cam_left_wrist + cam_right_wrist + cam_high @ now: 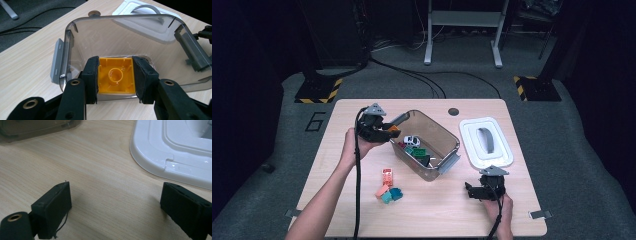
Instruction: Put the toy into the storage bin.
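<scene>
A yellow brick [115, 78] is clamped in the left gripper [115, 80], bin [70, 50] just ahead; right gripper [115, 202] is held spread, nothing gripped.

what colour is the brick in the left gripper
Orange-yellow brick, clearest in the left gripper view.

- I see a light wood-grain counter [362, 112] with rounded corners and a round cable hole [453, 111] near its far edge.
- The floor [592, 150] under it is grey carpet, with a dark "6" [315, 121] marked to the counter's left.
- Beyond the counter, two black stand bases [318, 91] edged in yellow-and-black hazard tape sit on the floor, one at each side.
- A grey metal frame [463, 30] with two legs stands at the back.
- Black cables [422, 77] run across the floor.
- The room's edges are dark; light falls mainly on the counter.
</scene>
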Motion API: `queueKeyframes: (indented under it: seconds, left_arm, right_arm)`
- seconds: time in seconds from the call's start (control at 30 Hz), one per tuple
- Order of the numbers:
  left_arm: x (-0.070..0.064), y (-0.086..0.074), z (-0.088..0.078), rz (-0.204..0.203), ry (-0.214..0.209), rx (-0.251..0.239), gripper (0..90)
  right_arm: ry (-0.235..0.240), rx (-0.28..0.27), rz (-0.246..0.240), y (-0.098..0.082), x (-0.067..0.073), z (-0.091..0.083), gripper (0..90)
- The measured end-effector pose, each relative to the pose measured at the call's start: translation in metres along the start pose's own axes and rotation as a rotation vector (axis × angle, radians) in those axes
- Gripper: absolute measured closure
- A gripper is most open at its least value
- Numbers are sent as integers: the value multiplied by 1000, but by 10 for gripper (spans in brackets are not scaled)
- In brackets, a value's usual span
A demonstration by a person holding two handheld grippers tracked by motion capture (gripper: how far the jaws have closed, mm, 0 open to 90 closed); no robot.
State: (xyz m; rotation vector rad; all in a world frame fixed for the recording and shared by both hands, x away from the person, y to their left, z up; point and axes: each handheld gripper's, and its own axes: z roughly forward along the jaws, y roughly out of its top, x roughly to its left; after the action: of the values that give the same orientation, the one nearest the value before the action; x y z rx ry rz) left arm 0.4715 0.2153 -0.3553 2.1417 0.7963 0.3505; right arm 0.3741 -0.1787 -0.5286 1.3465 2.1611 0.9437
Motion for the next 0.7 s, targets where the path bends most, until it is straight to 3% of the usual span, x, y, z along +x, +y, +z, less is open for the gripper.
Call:
queueKeyframes:
  seconds: [0.27, 0.7]
  left_arm:
    - [-3, 4, 15, -15, -17, 12, 589]
    - [-10, 11, 22, -24, -30, 27, 589]
  right_arm:
    - [-3, 1, -7, 0, 0, 0, 91]
    - [-3, 0, -6, 0, 0, 0, 91]
